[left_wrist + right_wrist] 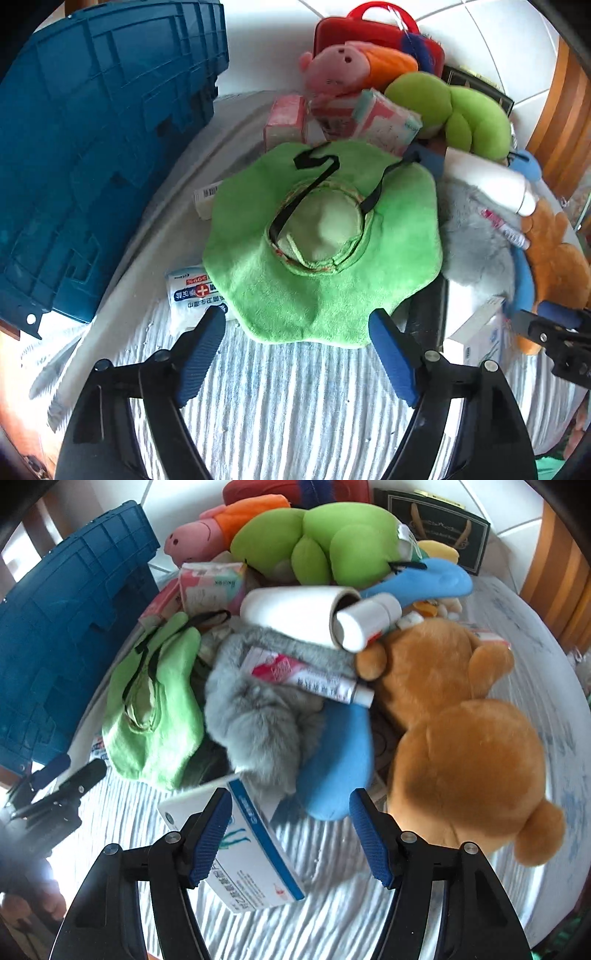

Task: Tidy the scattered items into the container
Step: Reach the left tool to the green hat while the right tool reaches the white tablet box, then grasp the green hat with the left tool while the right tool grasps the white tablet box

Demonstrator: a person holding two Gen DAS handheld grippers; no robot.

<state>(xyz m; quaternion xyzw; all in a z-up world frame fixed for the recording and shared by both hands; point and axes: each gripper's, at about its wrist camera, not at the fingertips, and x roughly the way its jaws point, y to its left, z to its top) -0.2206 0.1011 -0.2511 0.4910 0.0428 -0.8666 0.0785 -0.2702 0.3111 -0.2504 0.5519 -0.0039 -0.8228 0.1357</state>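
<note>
A pile of items lies on a striped cloth. My left gripper is open just short of a floppy green hat, which lies brim up with its black strap showing. My right gripper is open over a white and blue medicine box; the left pad is at the box's side, the right pad stands apart from it. Beyond it lie a grey furry toy, a blue plush and a brown teddy bear. The blue crate stands at the left.
Further back are a green plush, a pink pig toy, tissue packs, a white tube, a red case and a dark box. A wipes pack lies by the hat. Wooden furniture stands at right.
</note>
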